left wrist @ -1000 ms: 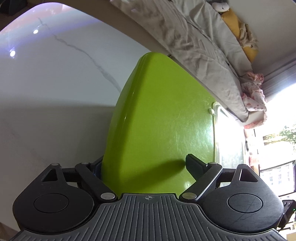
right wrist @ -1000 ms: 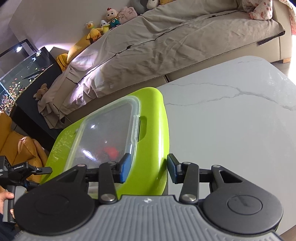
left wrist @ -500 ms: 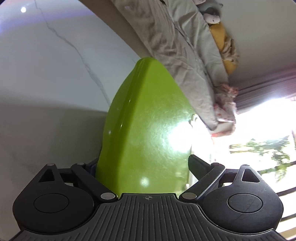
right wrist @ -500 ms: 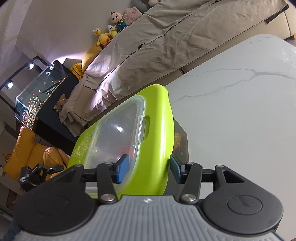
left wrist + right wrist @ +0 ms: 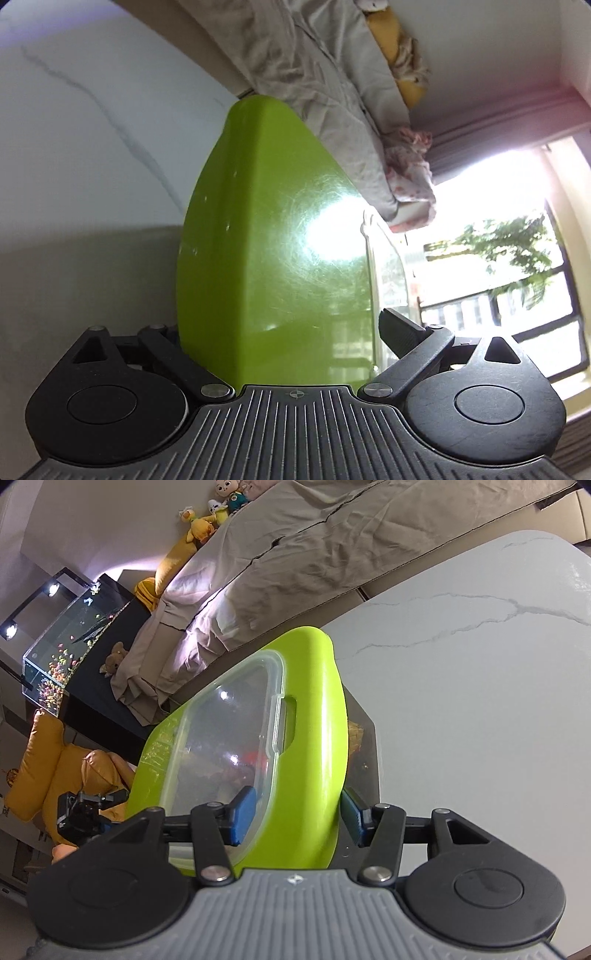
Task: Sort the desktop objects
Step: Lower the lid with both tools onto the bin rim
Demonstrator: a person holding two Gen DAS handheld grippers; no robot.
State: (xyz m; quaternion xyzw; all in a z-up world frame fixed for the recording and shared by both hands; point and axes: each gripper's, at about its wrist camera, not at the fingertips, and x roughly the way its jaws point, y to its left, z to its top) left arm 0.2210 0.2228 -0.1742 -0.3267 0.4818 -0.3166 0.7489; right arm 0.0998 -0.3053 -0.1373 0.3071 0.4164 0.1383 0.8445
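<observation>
A lime-green storage box [image 5: 280,258] with a clear lid [image 5: 225,738] is held tilted above the white marble table [image 5: 480,701]. My left gripper [image 5: 284,332] is shut on one end of the box, its green side filling the left wrist view. My right gripper [image 5: 295,816] is shut on the other end's green rim, blue pads either side. Small coloured items show dimly through the lid. The left gripper also shows in the right wrist view [image 5: 85,808], low at the left.
A sofa under a grey cover [image 5: 332,554] with plush toys [image 5: 207,513] runs behind the table. A fish tank on a dark cabinet [image 5: 74,642] and a yellow armchair [image 5: 48,760] stand to the left. A bright window [image 5: 498,258] lies beyond the box.
Both grippers have lifted and tilted the box further, so the table has dropped away and more of the room and window shows.
</observation>
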